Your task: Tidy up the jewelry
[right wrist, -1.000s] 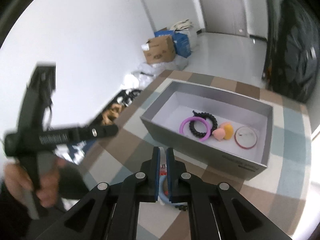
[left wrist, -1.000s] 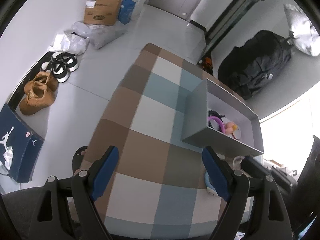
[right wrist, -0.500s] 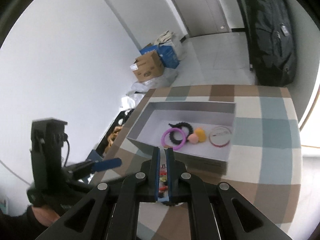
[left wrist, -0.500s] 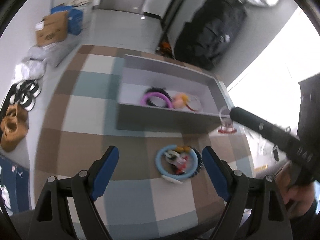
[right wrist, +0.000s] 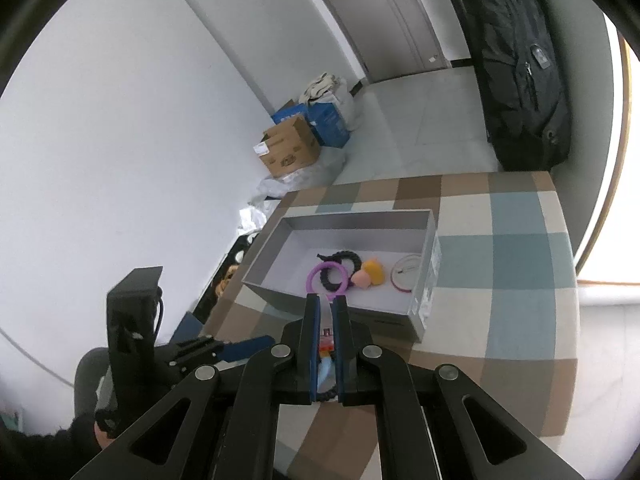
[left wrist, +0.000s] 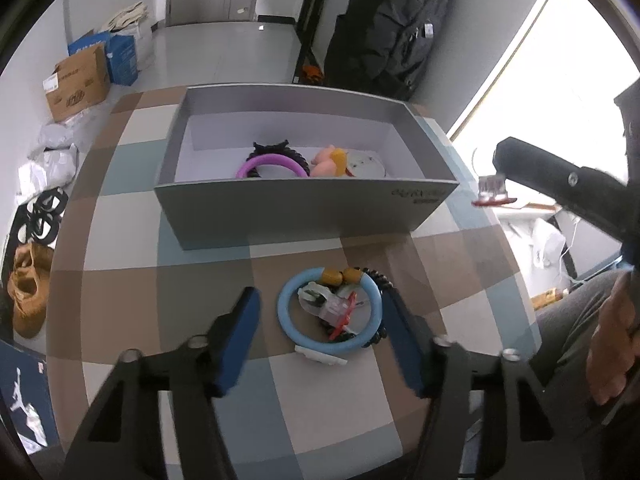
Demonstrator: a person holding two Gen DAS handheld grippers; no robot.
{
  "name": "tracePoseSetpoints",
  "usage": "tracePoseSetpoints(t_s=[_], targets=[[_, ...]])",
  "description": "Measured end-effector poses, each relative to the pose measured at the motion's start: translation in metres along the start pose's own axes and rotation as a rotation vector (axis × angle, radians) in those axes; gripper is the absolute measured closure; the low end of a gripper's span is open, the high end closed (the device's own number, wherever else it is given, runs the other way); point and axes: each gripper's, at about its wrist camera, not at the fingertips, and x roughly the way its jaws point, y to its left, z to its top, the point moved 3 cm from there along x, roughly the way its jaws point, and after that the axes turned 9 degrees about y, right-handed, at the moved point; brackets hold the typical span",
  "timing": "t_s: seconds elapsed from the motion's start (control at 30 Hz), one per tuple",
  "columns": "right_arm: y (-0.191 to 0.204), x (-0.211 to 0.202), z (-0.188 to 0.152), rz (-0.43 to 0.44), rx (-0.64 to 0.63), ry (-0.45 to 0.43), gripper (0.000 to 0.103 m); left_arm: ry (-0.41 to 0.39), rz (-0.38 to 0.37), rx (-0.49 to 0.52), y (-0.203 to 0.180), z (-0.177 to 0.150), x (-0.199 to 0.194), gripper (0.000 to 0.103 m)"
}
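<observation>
The left gripper point(left wrist: 320, 320) hangs over a pile of jewelry point(left wrist: 334, 310) near the table's point(left wrist: 120, 280) front edge. Its jaws have just been closing and stand apart on either side of the blue ring point(left wrist: 290, 320), not pressing it. The right gripper point(right wrist: 325, 312) is closed on a small red-edged piece point(left wrist: 494, 194), held in the air beside the right end of the grey box point(left wrist: 304, 208), which holds more pieces.
</observation>
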Motion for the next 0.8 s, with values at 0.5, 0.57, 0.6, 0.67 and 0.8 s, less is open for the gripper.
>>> tracePoseSetpoints(t_s=[0.5,0.57,0.6,0.67,0.8], targets=[[-0.003,-0.002,-0.001,0.002,0.014,-0.002,0.098,0.010,-0.018,0.013,0.001,0.002,0.006,0.079],[-0.003,-0.002,-0.001,0.002,0.012,-0.002,0.098,0.003,-0.023,0.003,0.002,0.004,0.005,0.079],[-0.003,-0.003,-0.001,0.002,0.012,-0.003,0.098,-0.001,-0.023,0.000,0.003,0.004,0.004,0.079],[-0.003,-0.002,-0.001,0.002,0.014,-0.005,0.098,-0.008,-0.036,-0.014,0.004,0.005,0.002,0.079],[-0.003,-0.003,0.000,0.003,0.019,-0.009,0.098,-0.028,-0.064,-0.045,0.007,0.005,-0.004,0.079]])
